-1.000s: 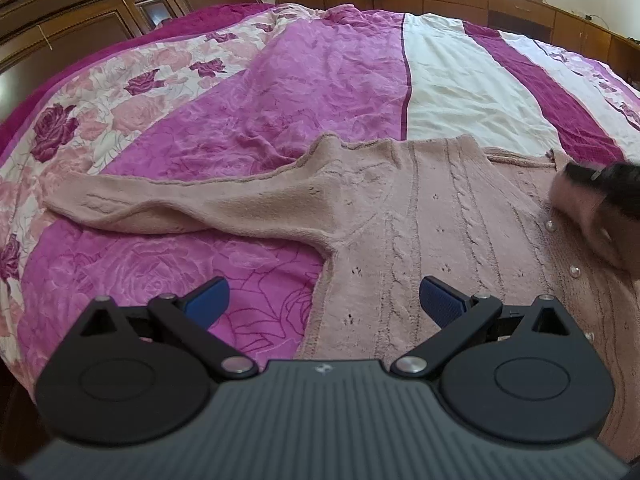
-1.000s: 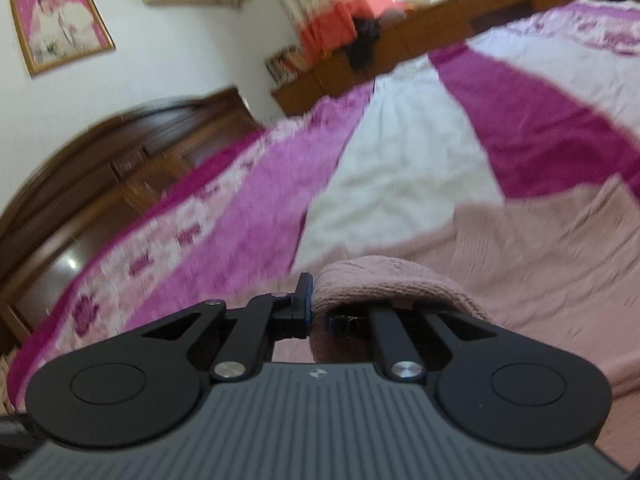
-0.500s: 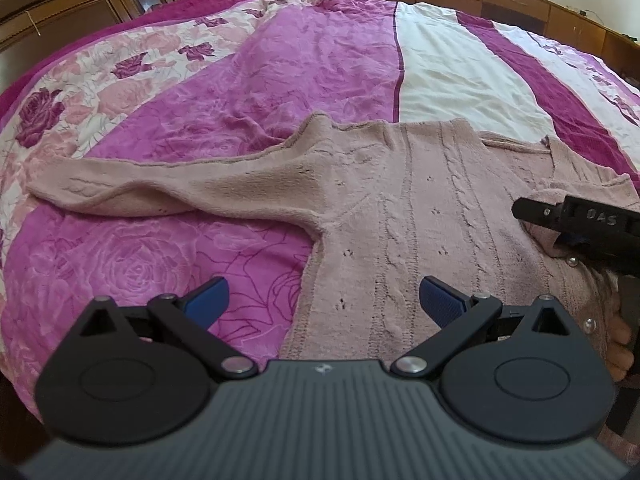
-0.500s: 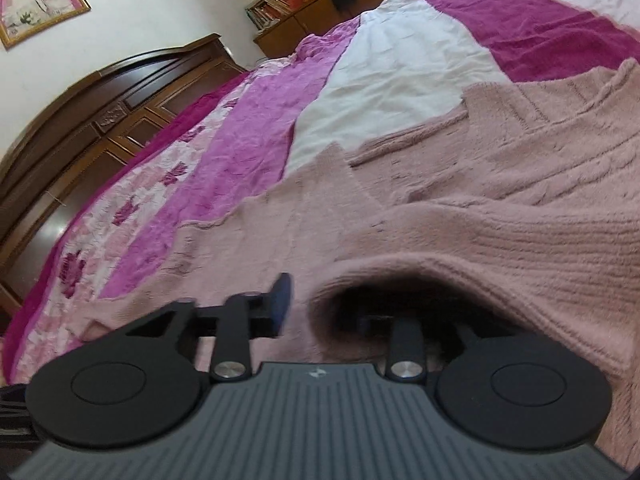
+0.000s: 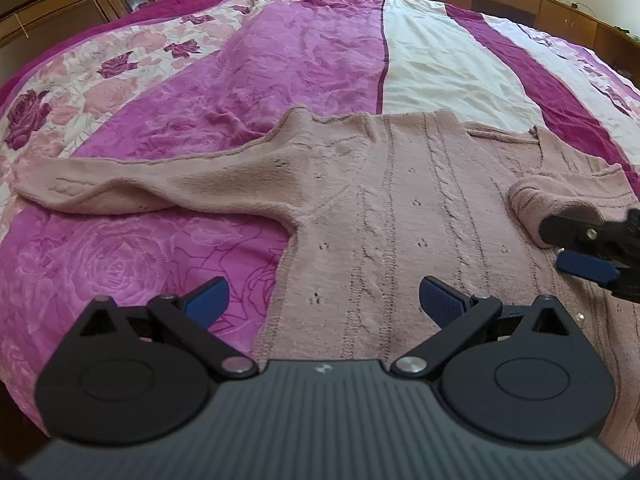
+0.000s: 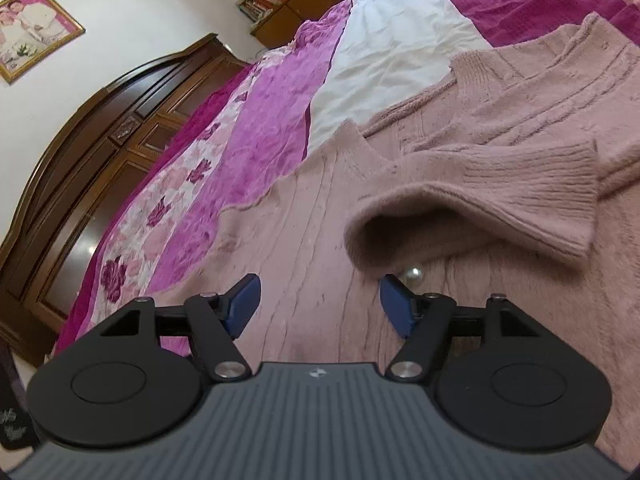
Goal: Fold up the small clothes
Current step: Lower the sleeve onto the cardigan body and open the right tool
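Two grippers work over one pink knitted cardigan [image 5: 400,208], which lies spread flat on a bedspread [image 5: 280,60] striped in magenta, white and rose print. In the left wrist view the garment fills the centre and right of the frame, its body running from mid-frame down to the lower edge. One sleeve [image 5: 140,188] stretches out flat toward the left edge of the frame. The other sleeve [image 6: 500,200] is folded back across the chest; in the right wrist view its ribbed cuff sits at right of centre, and the fold forms a soft hollow just above the fingertips. A pearl button [image 6: 414,273] shows on the body below that fold.

The left gripper [image 5: 324,300], at the lower centre of its own frame, has its blue-padded fingers [image 5: 208,300] spread wide and empty above the cardigan's side edge, one pad over bedspread, the other over knit. The right gripper [image 6: 320,304] likewise has its jaws parted and holds nothing; the folded sleeve lies just beyond its right pad. In the left wrist view it enters from the right edge, beside the folded sleeve.

A dark wooden headboard [image 6: 100,140] occupies the left of the right wrist frame, with a framed picture [image 6: 32,28] on the white wall at upper left.
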`<action>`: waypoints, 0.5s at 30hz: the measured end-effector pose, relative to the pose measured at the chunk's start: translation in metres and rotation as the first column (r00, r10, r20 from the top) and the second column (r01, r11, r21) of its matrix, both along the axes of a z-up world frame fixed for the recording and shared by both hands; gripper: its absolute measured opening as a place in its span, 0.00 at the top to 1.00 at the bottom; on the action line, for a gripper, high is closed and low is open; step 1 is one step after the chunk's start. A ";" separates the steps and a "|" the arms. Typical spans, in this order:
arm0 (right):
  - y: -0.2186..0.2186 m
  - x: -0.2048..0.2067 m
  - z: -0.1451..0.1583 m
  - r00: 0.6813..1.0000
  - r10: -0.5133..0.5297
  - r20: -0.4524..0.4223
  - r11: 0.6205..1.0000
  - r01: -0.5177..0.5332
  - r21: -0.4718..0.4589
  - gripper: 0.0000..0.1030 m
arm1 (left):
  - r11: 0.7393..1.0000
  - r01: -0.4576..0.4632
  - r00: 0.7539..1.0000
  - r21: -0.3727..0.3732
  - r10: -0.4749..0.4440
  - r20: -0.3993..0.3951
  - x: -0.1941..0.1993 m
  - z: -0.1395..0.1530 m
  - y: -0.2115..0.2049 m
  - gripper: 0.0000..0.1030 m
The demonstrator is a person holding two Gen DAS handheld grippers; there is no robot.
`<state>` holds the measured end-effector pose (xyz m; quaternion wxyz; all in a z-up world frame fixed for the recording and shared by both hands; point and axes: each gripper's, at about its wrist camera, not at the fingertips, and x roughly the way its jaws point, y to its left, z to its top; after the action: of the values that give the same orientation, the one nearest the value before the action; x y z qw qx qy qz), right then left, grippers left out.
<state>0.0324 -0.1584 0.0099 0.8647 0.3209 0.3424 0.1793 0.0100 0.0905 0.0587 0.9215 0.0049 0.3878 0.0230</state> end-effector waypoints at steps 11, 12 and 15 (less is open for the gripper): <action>-0.035 -0.051 0.026 0.995 -0.047 0.094 0.993 0.056 -0.103 0.27 | 0.999 0.050 0.999 0.016 -0.050 0.005 0.004 0.003 -0.021 0.00; -0.039 -0.055 0.028 0.992 -0.061 0.108 0.991 0.073 -0.113 0.27 | 0.998 0.057 0.998 0.019 -0.057 0.007 0.004 0.004 -0.024 0.00; -0.054 -0.062 0.030 0.983 -0.113 0.146 0.982 0.132 -0.132 0.27 | 0.996 0.081 0.997 0.028 -0.081 0.011 0.006 0.006 -0.035 0.00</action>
<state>-0.0301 -0.2126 0.0399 0.9163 0.2662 0.2730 0.1228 0.0165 0.0552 0.0645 0.9238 0.0330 0.3813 -0.0090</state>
